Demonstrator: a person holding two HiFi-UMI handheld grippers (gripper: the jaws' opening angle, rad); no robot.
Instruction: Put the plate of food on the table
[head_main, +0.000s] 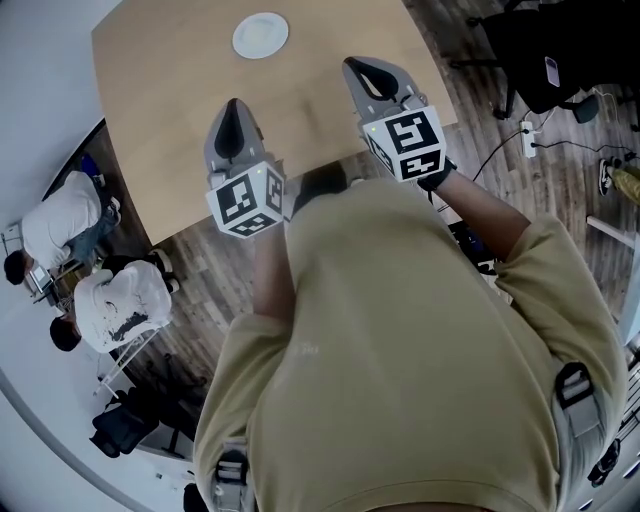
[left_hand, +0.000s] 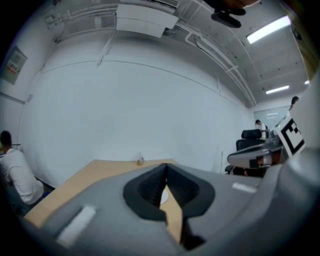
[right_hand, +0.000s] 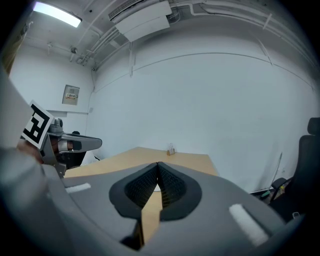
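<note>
A white round plate (head_main: 260, 35) lies on the far part of the light wooden table (head_main: 160, 120); whether there is food on it cannot be made out. My left gripper (head_main: 232, 106) hovers over the table's near part, shut with nothing in it. My right gripper (head_main: 358, 68) is beside it, a little farther forward, also shut and empty. In the left gripper view the pads (left_hand: 150, 189) meet at the tip, and a white sliver of the plate (left_hand: 163, 196) shows behind them. The right gripper view shows the same: pads (right_hand: 170, 186) together, table beyond.
A small object (right_hand: 171, 149) stands at the table's far end. Two seated people (head_main: 70, 225) are at the left of the table. A black office chair (head_main: 545, 50) and a power strip (head_main: 530, 140) are on the wood floor at the right.
</note>
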